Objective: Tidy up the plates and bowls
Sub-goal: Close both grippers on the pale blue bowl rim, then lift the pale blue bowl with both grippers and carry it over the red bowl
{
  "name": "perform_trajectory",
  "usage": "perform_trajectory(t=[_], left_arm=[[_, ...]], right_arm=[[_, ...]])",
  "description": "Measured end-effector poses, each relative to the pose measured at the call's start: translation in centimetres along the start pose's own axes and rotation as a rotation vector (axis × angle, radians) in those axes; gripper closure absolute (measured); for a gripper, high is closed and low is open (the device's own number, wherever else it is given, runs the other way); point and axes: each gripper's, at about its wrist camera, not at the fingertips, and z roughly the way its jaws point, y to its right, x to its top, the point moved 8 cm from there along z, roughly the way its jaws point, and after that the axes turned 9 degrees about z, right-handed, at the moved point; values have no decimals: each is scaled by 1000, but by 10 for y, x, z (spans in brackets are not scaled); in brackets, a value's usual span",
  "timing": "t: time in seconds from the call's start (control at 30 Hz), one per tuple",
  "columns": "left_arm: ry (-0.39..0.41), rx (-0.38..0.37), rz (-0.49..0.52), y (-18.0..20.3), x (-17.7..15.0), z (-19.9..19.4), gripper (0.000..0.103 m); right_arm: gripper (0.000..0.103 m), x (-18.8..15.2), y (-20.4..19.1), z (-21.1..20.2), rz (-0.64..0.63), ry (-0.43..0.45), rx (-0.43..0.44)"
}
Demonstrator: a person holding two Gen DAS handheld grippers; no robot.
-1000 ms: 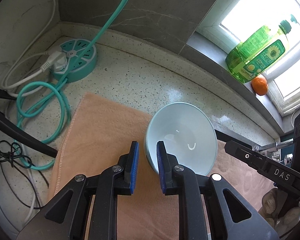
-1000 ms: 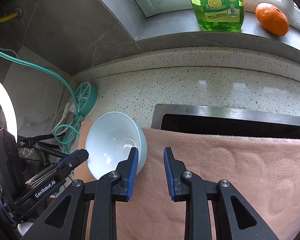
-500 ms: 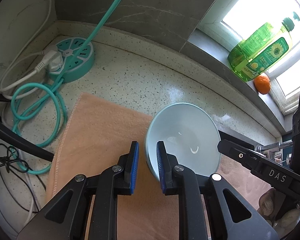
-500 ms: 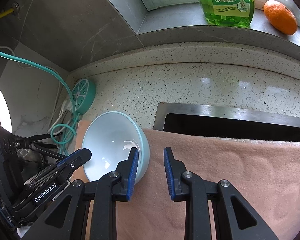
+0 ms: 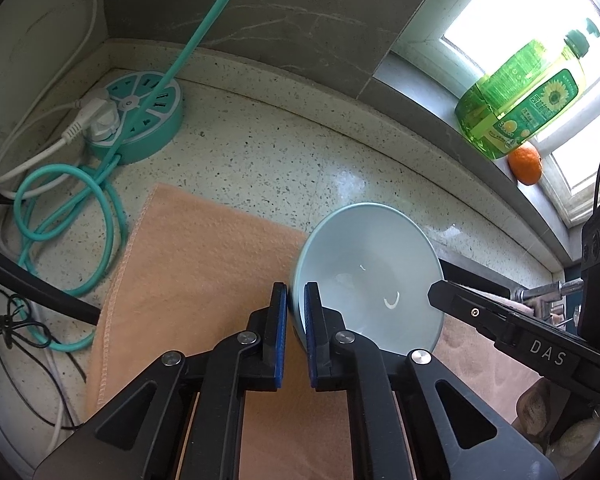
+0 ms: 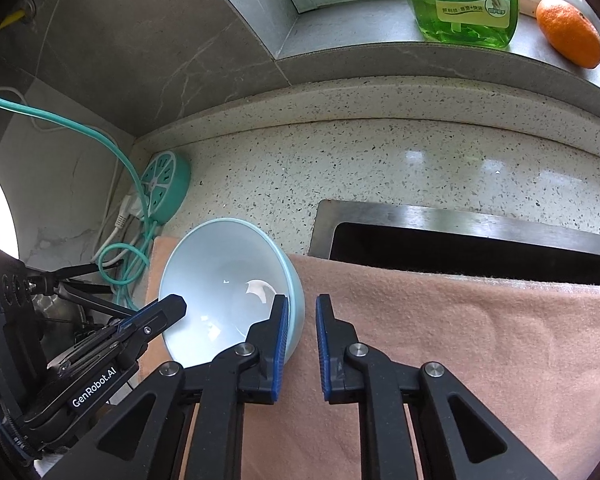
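Through my left camera, the pale blue bowl (image 5: 366, 276) sits tipped on the peach towel (image 5: 204, 264), its open mouth turned up toward me, on the window side of the round teal power strip (image 5: 140, 116). My left gripper (image 5: 296, 300) has its jaws straddling the near-left rim: one pad outside the wall, the other inside the bowl. They are pinched almost together on that rim, so I count this side as clamped. The tip of my other tool reaches the rim on the opposite side.

Through my right camera, the same bowl (image 6: 228, 284) lies just to the left of my right gripper (image 6: 302, 312), between it and the power strip (image 6: 166, 186), with the sink (image 6: 460, 224) beyond the towel (image 6: 460, 340). One jaw is inside the bowl against the wall, the other outside, and they are closing around the rim. A sliver of gap seems to remain on the outer pad, though the angle makes that hard to judge.

The rim runs crosswise between both pairs of jaws, so any lift depends on both sides rising evenly.
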Motion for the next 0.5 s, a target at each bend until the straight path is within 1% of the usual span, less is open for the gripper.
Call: perform_trajectory(t=[0.1,0.2,0.37,0.5], left_arm=[[2,-1,1,1,-1,-2,96],[7,-1,6,2,-2,-6,96],[13,-23,1,3,-5,-14,96],[27,-31,12,10,-7,-24,96]], right_arm=[[96,-2,-3,-1,-2,-7,6],[96,-3,-4,-4,-6,-2,-5],[96,-6,-2,-15,2,-5,7],[96,-9,-2,-29,2,9,10]])
